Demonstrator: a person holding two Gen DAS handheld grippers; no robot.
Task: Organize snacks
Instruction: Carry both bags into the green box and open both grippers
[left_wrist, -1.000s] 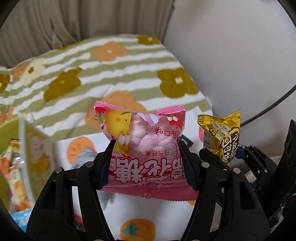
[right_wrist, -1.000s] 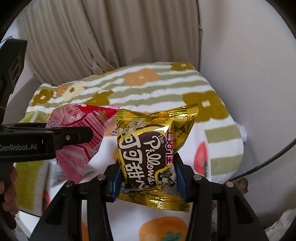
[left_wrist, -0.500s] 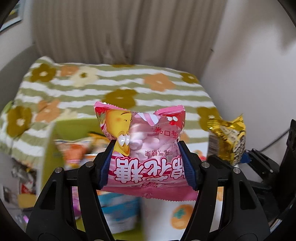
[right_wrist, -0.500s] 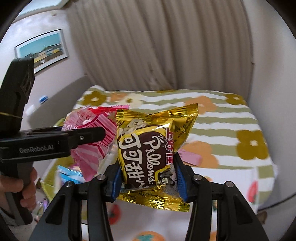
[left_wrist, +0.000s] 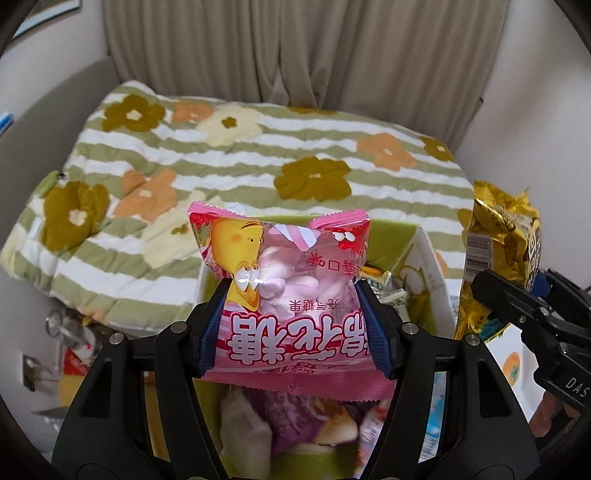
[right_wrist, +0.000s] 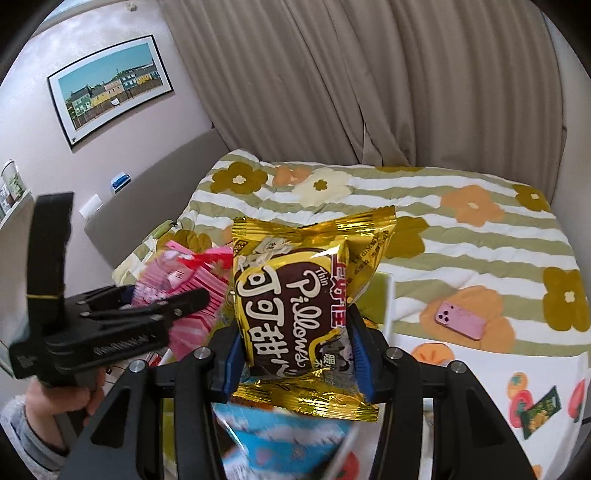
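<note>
Two packets hang over a green box that already holds a jumble of snacks. The left gripper pinches a pink marshmallow bag between its blue pads, right above the box's open top; the right gripper is clamped on a gold packet just beside it, over the same box. Neither packet has been let go, so the drop into the box looks to be the step at hand. At least one small green packet lies loose on the white fruit-print cloth, well apart from the box, so sorting seems unfinished. The box sits on a bed under a green-striped flowered quilt, where a pink phone rests. Beige curtains hang behind, and a framed picture is on the wall.
</note>
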